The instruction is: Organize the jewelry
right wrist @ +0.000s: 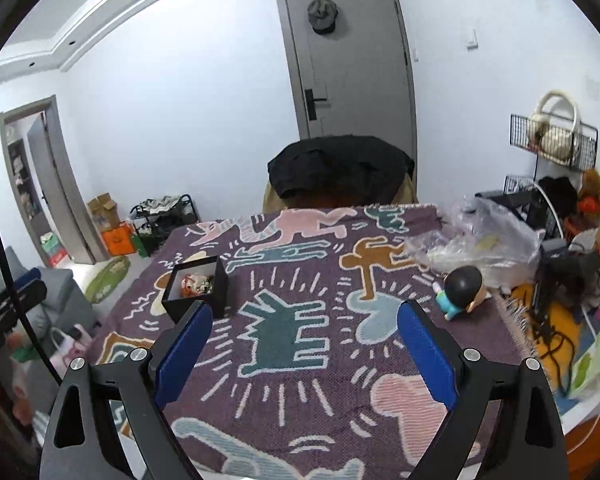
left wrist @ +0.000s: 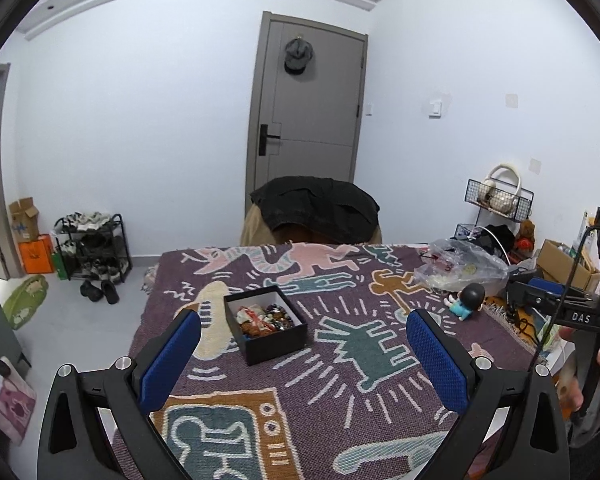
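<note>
- Both grippers, our left gripper (left wrist: 304, 322) and right gripper (right wrist: 305, 314), hover spread wide and hold nothing.
- We see the jewelry box (left wrist: 266, 324) lidless on the patterned blanket (left wrist: 340, 380), its tangled jewelry (left wrist: 262, 319) inside.
- We risk tipping this light box, or snagging several pieces together, if we grab carelessly.

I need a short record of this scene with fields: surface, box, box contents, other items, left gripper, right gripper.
surface: patterned blanket over a table
box: black box, open, no lid on it, on the blanket
box contents: mixed jewelry in a pile, pieces too small to name
other items: toy figure lying on its side; clear plastic bag behind it
left gripper: open, above the blanket, holding nothing
right gripper: open, above the blanket, holding nothing
</note>
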Motion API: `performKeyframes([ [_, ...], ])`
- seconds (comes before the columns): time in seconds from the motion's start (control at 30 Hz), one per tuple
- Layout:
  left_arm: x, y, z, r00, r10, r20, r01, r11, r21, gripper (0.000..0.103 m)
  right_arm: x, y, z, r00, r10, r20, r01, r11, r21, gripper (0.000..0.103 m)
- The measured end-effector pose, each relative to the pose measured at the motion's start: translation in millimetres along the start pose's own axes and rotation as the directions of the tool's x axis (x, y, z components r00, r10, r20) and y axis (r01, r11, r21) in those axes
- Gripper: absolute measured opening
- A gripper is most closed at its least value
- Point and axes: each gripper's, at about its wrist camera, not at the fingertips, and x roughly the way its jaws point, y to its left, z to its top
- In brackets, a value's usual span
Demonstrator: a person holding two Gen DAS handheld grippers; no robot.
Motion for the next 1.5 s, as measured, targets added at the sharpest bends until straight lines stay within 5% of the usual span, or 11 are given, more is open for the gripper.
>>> performKeyframes([
  [1.5, -17, 10, -7, 0.999, 0.023, 0.032, -0.022, 1.0, -0.015, 0.103, -3, 16, -7, 0.999, 0.039, -0.008, -0.039, 0.999, -0.021, 0.094],
])
